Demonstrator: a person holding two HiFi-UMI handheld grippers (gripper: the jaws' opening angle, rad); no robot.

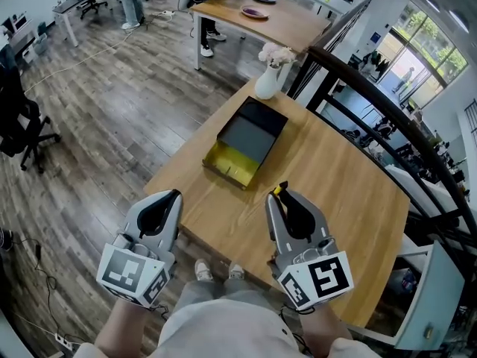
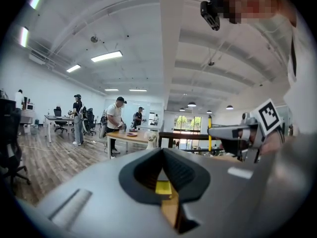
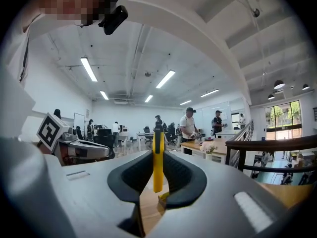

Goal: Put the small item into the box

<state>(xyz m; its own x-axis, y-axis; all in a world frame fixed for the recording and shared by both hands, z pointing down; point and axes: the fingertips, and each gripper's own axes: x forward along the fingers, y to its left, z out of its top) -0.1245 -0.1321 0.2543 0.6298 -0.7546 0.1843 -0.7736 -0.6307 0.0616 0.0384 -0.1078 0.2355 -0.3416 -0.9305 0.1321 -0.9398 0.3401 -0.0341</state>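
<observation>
Office floor of grey wood planks spreads around your wooden tabletop [image 1: 335,177], with a black railing [image 1: 373,80] along its far right side. Toward the far end sits the box [image 1: 232,161], lid off, one end yellow inside and the rest dark; a white vase [image 1: 266,83] of pale flowers stands just beyond it. Behind that, people stand at another table [image 1: 287,21].

Your right gripper [image 1: 282,194] hangs over the near part of the tabletop, its jaws clamped on the small item [image 1: 280,189], a thin yellow strip with a black tip. In the right gripper view the small item [image 3: 158,167] stands upright, pinched between the dark pads. It is well apart from the box, on your side of it.

Your left gripper [image 1: 175,195] hovers at the near left edge of the tabletop, jaws closed together on nothing.
</observation>
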